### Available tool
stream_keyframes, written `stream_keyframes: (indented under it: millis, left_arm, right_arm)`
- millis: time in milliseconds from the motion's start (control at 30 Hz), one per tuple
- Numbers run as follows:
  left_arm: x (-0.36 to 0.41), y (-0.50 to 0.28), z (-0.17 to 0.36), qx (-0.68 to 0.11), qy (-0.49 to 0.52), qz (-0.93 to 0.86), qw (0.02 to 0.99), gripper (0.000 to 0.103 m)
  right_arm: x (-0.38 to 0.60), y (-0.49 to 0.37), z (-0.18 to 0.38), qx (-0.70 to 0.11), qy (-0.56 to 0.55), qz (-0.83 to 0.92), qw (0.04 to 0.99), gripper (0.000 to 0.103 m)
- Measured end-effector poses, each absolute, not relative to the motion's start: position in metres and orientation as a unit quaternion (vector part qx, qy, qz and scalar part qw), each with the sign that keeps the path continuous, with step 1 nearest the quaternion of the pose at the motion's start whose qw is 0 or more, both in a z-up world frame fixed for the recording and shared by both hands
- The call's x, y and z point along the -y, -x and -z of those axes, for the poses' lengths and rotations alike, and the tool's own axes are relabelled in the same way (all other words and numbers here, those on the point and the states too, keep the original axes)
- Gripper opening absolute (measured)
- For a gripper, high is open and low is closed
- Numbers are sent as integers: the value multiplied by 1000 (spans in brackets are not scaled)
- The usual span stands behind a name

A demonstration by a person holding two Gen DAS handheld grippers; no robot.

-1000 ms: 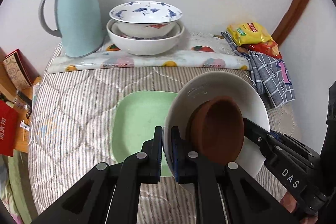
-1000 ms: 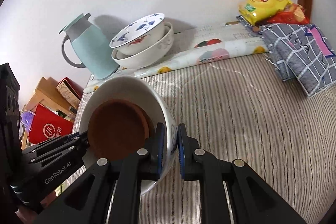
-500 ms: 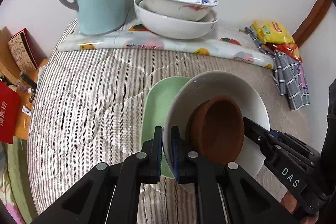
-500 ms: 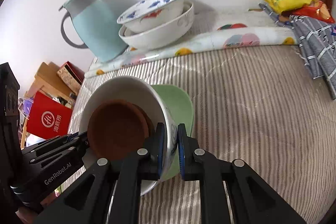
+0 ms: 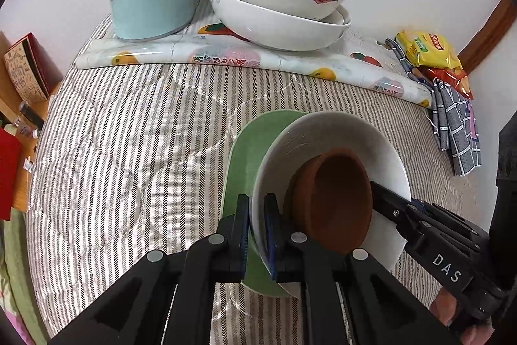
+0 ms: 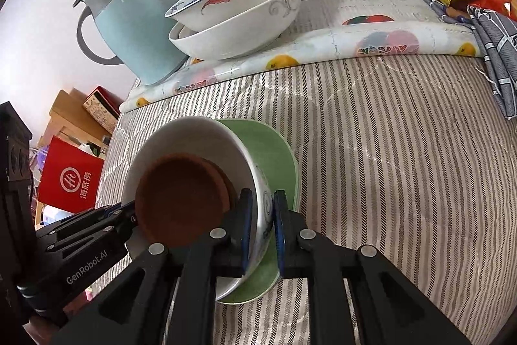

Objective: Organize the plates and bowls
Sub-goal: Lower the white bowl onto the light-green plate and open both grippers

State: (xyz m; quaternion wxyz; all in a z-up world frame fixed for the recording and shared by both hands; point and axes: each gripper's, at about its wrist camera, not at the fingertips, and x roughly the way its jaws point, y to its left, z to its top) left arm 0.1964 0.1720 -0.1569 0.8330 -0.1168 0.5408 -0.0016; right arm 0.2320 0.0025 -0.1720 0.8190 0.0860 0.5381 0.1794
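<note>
Brown clay dish (image 5: 336,202) sat loose inside the white bowl (image 5: 326,138), both tongs, left (image 5: 257,223) and right (image 6: 261,223), clamped on opposite rims above the green plate (image 5: 248,157) — any tilt could have spilled it onto the bed (image 5: 129,151).

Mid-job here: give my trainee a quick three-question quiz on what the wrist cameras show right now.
1. True or false: the left claw and the right claw each clamp the rim of the large white ceramic bowl.
2. What sits inside that bowl? A) small brown clay bowl B) yellow snack packet C) checked cloth
3. Fill in: directly below the held bowl lies the pale green ____.

Key:
1. True.
2. A, the small brown clay bowl.
3. Plate: the pale green square plate, on the striped quilted cover.
</note>
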Motion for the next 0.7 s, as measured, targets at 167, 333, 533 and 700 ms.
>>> stream_keyframes:
  millis: [167,333,533,700]
  left_arm:
    - [-173,-191,157,-534,111,6,838,15]
    - [-173,-181,151,-529,111,9,841,18]
    - [-180,-162,137,-517,119,4,848,28]
    - [-176,-141,118,-497,115,6,860,32]
  right_arm:
    - [-3,-231,171,-536,-74,-188,820,18]
    - [-1,-226,168,-535,-79,-194,818,20]
    - [5,-212,159,-534,-87,-195,818,38]
    - [7,-188,140,-513,-70,-195,833,46]
